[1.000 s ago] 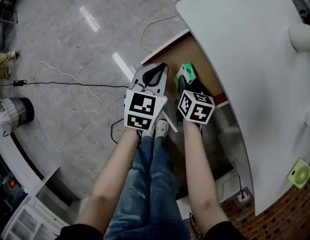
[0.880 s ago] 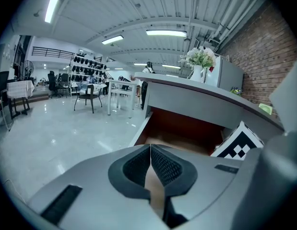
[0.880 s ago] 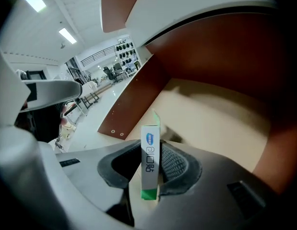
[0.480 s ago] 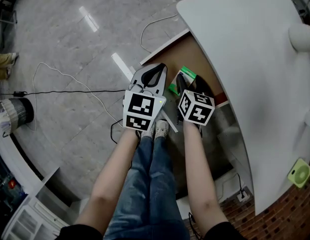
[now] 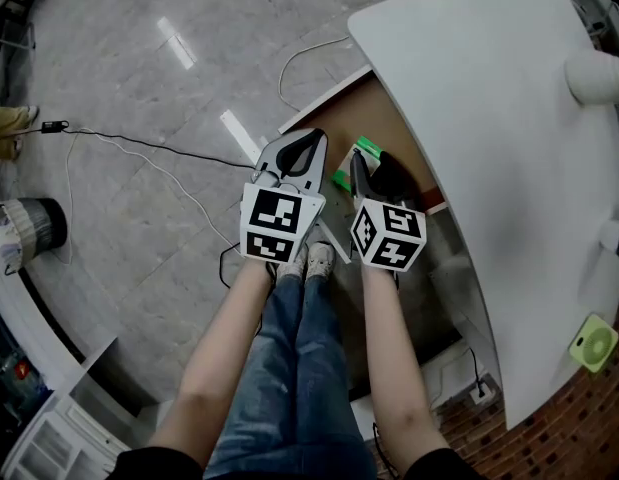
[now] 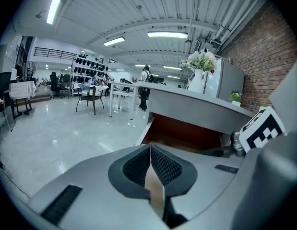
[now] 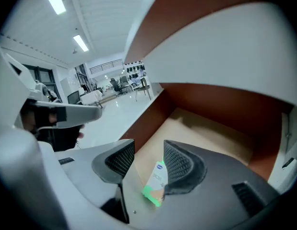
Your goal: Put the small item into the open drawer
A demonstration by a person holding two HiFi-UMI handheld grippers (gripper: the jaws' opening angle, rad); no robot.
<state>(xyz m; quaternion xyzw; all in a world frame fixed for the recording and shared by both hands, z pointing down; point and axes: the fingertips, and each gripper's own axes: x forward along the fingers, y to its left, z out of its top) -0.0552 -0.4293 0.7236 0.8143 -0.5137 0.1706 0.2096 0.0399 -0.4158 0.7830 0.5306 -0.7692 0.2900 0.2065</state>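
The small item (image 5: 366,149), a green and white box, lies on the floor of the open wooden drawer (image 5: 389,118) under the white table (image 5: 489,118). My right gripper (image 5: 372,168) hovers just over it at the drawer's near end. In the right gripper view the box (image 7: 157,181) shows in the gap below the right gripper (image 7: 148,155), close by the right-hand pad; the jaws are closing, apart from it. My left gripper (image 5: 301,148) is shut and empty beside the drawer front, its pads together (image 6: 151,162).
The drawer's brown walls (image 7: 220,104) enclose a pale floor (image 7: 206,133). Cables (image 5: 139,148) run over the grey floor at left. A light green round thing (image 5: 595,344) sits on the table's near right edge. My legs and shoes (image 5: 309,260) are below the grippers.
The right gripper let go of the green box, which now lies on the drawer floor. Both grippers have drawn back slightly toward me.
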